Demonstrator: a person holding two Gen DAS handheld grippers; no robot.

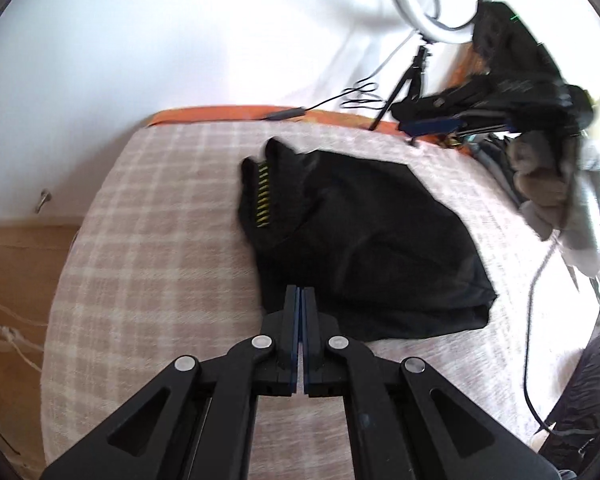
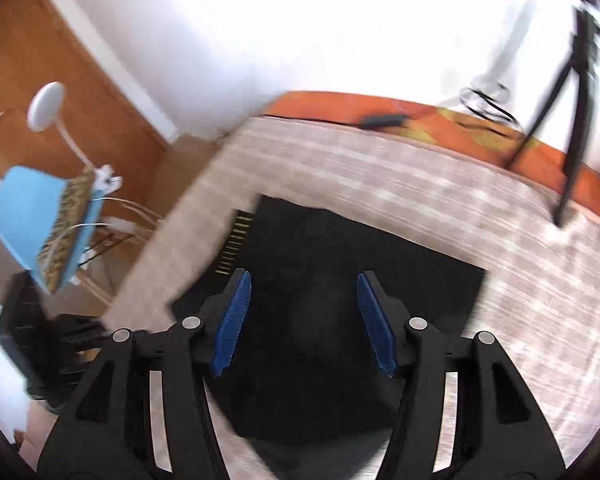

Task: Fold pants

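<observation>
Folded black pants lie on a bed, both tongs empty above them.

The pants rest in a folded bundle near the middle of the checked bedspread, a row of yellow stitches showing along their edge at about 10 o'clock in the left wrist view. The left tongs are clenched, blue pads pressed together with nothing between them, their tips over the near edge of the pants at 6 o'clock. The right tongs stand released over the pants, blue pads apart and no cloth between them. In the left wrist view the right tongs appear at 2 o'clock, held by a gloved hand. A ring light on a tripod stands at 1 o'clock beyond the orange bed edge.
</observation>
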